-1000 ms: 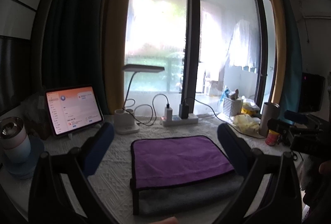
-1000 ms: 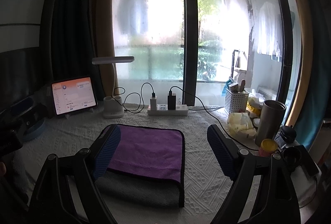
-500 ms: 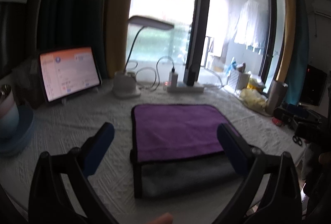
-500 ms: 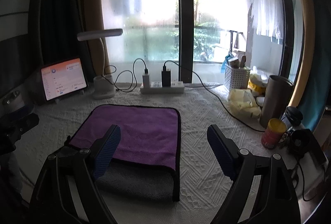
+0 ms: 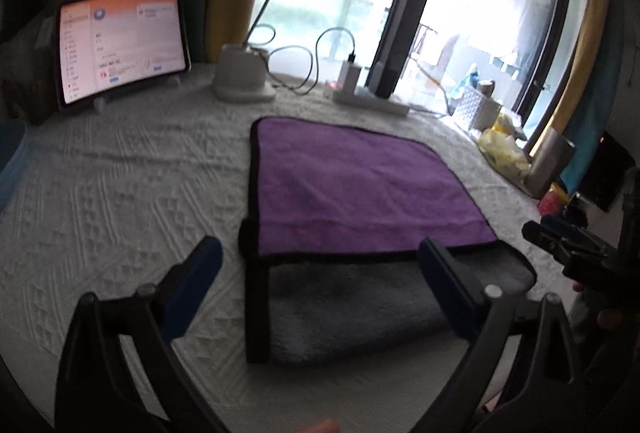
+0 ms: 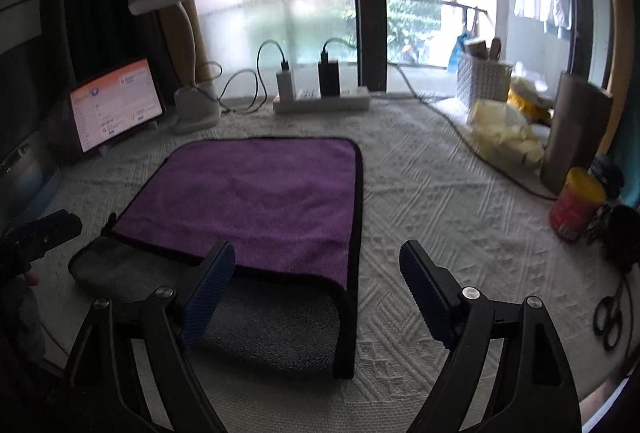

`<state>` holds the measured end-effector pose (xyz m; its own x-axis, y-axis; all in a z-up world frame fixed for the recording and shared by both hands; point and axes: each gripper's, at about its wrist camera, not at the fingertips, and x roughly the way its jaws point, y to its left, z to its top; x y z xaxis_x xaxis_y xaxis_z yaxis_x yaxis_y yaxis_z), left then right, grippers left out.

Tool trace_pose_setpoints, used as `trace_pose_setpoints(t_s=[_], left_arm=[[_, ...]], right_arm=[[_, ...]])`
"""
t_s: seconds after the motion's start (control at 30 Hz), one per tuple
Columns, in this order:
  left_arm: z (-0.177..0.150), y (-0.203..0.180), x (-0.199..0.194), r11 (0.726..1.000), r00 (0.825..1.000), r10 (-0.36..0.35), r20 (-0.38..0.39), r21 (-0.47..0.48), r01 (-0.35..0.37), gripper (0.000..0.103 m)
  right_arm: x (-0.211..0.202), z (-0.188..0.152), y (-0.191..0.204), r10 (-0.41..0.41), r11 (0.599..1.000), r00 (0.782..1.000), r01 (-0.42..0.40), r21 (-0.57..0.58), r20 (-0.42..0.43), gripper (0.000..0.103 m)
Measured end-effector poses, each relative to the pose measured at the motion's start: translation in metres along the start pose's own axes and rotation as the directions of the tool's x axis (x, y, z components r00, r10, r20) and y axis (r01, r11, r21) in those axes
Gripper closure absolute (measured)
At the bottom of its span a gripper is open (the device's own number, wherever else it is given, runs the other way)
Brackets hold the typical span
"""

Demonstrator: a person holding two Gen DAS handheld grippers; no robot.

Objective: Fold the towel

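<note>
- The counter (image 5: 120, 185) (image 6: 460, 217), covered with a white textured cloth, stretches ahead of both grippers and carries everything below.
- The towel (image 5: 360, 185) (image 6: 256, 201) lies flat on the counter, purple side up with a black edge, folded so that a grey strip of its underside shows along the near side. Its near edge sits between the left gripper's fingers and just ahead of them; from the right gripper it lies ahead and to the left, its near right corner between that gripper's fingers.
- The left gripper (image 5: 320, 257) hangs over the towel's near edge with its blue-padded jaws spread wide and nothing between them touching; it grips nothing.
- The right gripper (image 6: 316, 261) hovers above the towel's near right corner, jaws likewise wide apart and empty. It also shows at the right edge of the left wrist view (image 5: 560, 237).
- The tablet (image 5: 120, 41) (image 6: 116, 105) stands lit, far ahead and left of both grippers.
- The desk lamp (image 5: 244, 77) (image 6: 196, 105) stands beyond the towel, beside the tablet.
- The power strip (image 5: 372, 101) (image 6: 320, 101), with chargers plugged in, lies straight beyond the towel's far edge.
- The metal tumbler (image 6: 576, 137) stands ahead and right of the right gripper, with a red can (image 6: 576, 205) just before it.
- The scissors (image 6: 608, 317) lie at the right gripper's far right, near the counter's edge.
</note>
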<state>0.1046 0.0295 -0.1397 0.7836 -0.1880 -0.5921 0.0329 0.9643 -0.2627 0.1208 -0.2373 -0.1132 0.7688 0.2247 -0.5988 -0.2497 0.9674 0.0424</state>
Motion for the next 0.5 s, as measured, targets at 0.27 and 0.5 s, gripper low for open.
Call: trace_pose_setpoints(t_s=[0.27, 0.5], left_arm=[[-0.008, 0.002, 0.022, 0.999, 0.995, 0.034, -0.091, 0.002, -0.034, 0.019], [-0.018, -0.006, 0.027, 0.997, 0.99, 0.067, -0.121, 0.048, -0.061, 0.034]], right_arm=[[0.027, -0.013, -0.002, 0.02, 1.0, 0.997, -0.02, -0.003, -0.075, 0.026], [0.035, -0.02, -0.006, 0.026, 1.0, 0.994, -0.027, -0.01, -0.111, 0.037]])
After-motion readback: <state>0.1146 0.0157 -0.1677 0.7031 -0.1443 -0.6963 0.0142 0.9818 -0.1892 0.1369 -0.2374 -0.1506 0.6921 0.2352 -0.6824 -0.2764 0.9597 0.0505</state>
